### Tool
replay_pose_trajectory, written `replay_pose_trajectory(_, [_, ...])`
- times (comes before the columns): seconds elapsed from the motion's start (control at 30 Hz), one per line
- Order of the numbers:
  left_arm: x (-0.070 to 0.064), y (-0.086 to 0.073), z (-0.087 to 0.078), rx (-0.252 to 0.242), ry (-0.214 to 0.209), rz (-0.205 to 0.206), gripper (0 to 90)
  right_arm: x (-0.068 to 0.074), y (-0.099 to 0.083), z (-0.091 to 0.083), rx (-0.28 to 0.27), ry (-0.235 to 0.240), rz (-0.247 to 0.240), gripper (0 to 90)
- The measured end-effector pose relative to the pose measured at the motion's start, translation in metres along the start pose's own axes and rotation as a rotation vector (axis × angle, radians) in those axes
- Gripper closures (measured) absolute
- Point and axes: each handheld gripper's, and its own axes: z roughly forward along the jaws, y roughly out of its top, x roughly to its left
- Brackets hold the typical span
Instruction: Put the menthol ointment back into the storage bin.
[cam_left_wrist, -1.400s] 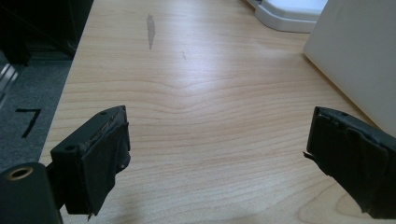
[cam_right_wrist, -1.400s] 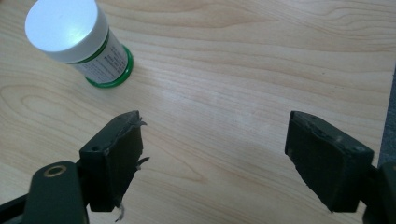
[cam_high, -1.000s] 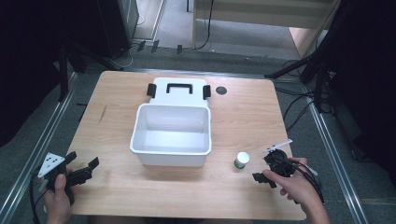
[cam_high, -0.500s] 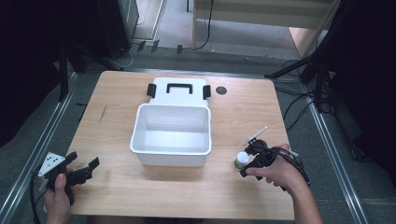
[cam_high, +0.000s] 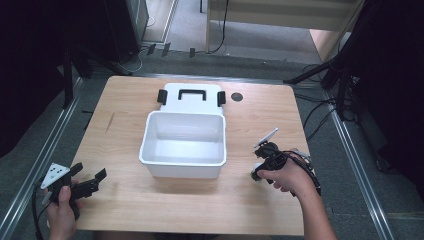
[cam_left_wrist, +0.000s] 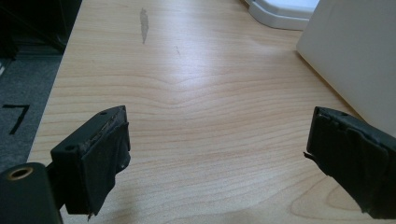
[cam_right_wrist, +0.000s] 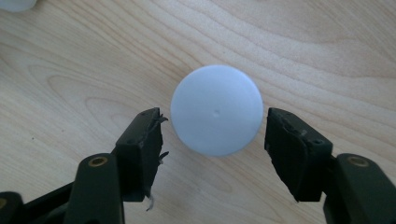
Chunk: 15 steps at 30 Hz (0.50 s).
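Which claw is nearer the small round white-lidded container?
Right. The right claw straddles the small round white-lidded container, jaws open either side. The left claw hovers at the table's opposite corner, beyond the white plastic bin.

Table (cam_right_wrist: 327, 42): pale wood, visible grain, smooth matt. Round lid (cam_right_wrist: 215, 109): white plastic, matt, smooth. Bin (cam_high: 183, 145): white plastic, slight sheen. Right gripper (cam_right_wrist: 212, 140) pads (cam_right_wrist: 147, 140): black, frayed, rough.

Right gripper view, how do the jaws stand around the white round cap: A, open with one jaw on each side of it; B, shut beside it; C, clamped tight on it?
A: the right gripper is open, a jaw on each side of the white round cap, with gaps showing.
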Motion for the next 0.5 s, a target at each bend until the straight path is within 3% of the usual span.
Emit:
replay_pose_trajectory(0.1, [0.0,0.0,0.0,0.0,0.0,-0.001,6.7,0.002,0.006,0.001,0.005,-0.027,0.03,41.5])
replay_pose_trajectory(0.17, [0.0,0.0,0.0,0.0,0.0,-0.002,6.7,0.002,0.008,0.002,0.0,-0.034,0.024,42.3])
replay_pose_trajectory(0.3, [0.0,0.0,0.0,-0.001,-0.001,-0.002,6.8,0.004,0.013,0.004,0.004,-0.024,0.072,51.2])
replay_pose_trajectory(0.5, [0.0,0.0,0.0,0.004,-0.002,-0.002,6.8,0.005,0.018,0.0,0.02,-0.02,0.096,51.7])
